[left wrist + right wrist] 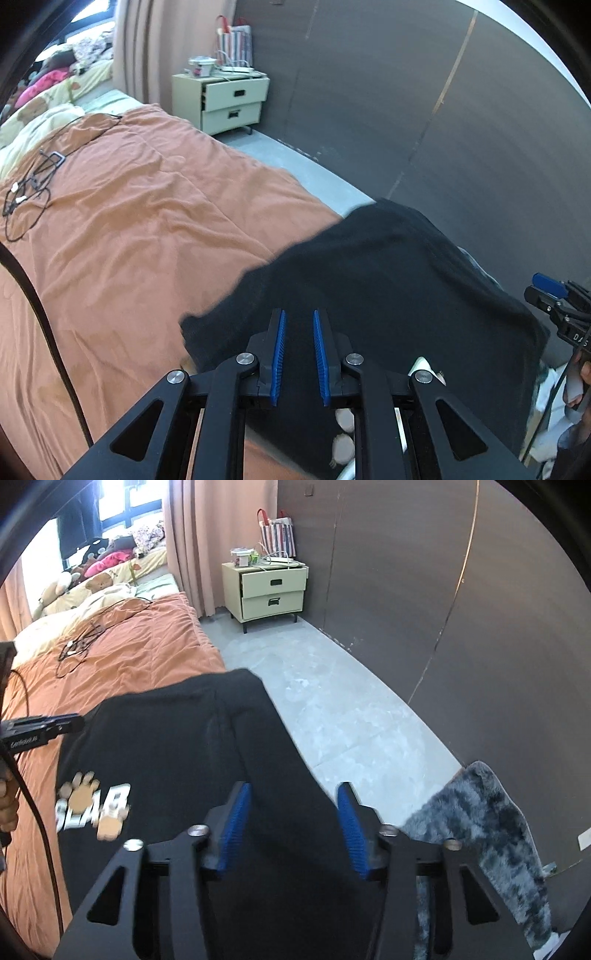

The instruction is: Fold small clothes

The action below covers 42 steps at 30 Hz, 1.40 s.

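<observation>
A black T-shirt [388, 266] [166, 731] with a pale paw-and-letters print [96, 805] lies on the near corner of the bed's orange cover [129, 203] [147, 646], its right side reaching the bed's edge. My left gripper [299, 314] has its blue pads a narrow gap apart with black cloth filling the gap, so it is shut on the shirt. In the right wrist view it [82, 722] meets the shirt's left edge. My right gripper [293, 790] hovers open above the shirt's right edge, nothing pinched between its pads. It shows at the frame's right [543, 286].
A black cable and small items [33, 184] lie on the orange cover farther up the bed. A cream nightstand [271, 590] with an open top drawer stands by the dark wall. Right of the bed are grey floor [332, 701] and a grey shaggy rug [480, 830].
</observation>
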{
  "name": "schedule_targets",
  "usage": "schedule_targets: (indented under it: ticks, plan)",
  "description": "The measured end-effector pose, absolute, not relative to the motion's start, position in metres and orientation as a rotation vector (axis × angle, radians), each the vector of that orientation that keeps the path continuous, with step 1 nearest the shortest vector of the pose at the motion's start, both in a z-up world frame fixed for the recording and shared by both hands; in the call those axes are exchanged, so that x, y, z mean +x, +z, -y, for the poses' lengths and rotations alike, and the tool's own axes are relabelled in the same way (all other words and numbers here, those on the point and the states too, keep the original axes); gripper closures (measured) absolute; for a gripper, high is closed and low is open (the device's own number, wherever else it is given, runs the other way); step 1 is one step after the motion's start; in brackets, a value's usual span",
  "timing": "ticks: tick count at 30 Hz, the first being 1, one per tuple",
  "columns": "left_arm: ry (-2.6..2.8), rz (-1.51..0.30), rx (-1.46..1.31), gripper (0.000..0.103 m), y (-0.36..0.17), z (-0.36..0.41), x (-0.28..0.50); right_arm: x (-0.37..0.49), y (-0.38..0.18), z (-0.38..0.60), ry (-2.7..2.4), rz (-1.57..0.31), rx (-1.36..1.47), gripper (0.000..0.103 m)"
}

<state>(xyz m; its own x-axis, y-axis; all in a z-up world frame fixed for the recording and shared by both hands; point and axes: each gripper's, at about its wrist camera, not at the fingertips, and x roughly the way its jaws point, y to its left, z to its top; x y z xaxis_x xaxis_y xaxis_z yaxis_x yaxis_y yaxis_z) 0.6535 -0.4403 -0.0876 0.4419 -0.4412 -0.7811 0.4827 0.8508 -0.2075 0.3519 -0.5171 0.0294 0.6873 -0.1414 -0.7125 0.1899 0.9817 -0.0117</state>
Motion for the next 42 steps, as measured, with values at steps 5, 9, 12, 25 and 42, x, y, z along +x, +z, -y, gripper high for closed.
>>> schedule_targets:
  ticks: [5, 9, 12, 25, 42]
  plan:
    - [-0.612, -0.961, 0.066, 0.086, -0.092, 0.441, 0.631, 0.316, 0.019, 0.51, -0.159, -0.762, 0.048, 0.069]
    - [-0.624, -0.969, 0.122, 0.086, -0.106, 0.451, 0.622, 0.316, -0.003, 0.513, -0.176, -0.791, 0.014, 0.069]
    - [-0.616, -0.993, 0.131, 0.086, -0.12, 0.453, 0.627, 0.33, -0.01, 0.526, -0.236, -0.789, 0.029, 0.071]
    - [-0.593, -1.007, 0.065, 0.086, -0.102, 0.423, 0.614, 0.329, -0.005, 0.563, -0.37, -0.814, 0.247, 0.071]
    - [-0.57, -0.883, 0.044, 0.017, 0.014, 0.361, 0.514, 0.188, 0.098, 0.481, -0.296, -0.721, 0.262, 0.017]
